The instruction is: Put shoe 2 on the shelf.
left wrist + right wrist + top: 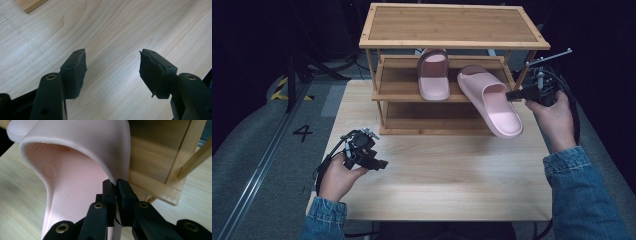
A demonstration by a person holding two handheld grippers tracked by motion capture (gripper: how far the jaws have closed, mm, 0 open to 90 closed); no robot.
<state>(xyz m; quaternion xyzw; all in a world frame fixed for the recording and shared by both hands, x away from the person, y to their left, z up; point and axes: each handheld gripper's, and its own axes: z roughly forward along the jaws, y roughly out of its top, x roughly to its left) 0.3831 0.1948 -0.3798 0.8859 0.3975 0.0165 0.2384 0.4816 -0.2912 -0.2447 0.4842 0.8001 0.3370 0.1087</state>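
**Slipper Handling: Grip at the Strap Edge**

The left gripper (379, 163) is idling left of the rack (454, 26), jaws open, empty. The right gripper (116, 185) is pinching the soft, light pink slipper (490, 98) by its strap edge, before the rack's middle shelf.

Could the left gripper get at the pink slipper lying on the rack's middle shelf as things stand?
Probably yes. The left gripper is open over bare wooden table, and the shelf's front is open. The pink rubber slipper on the shelf lies apart from the one held by the right gripper.
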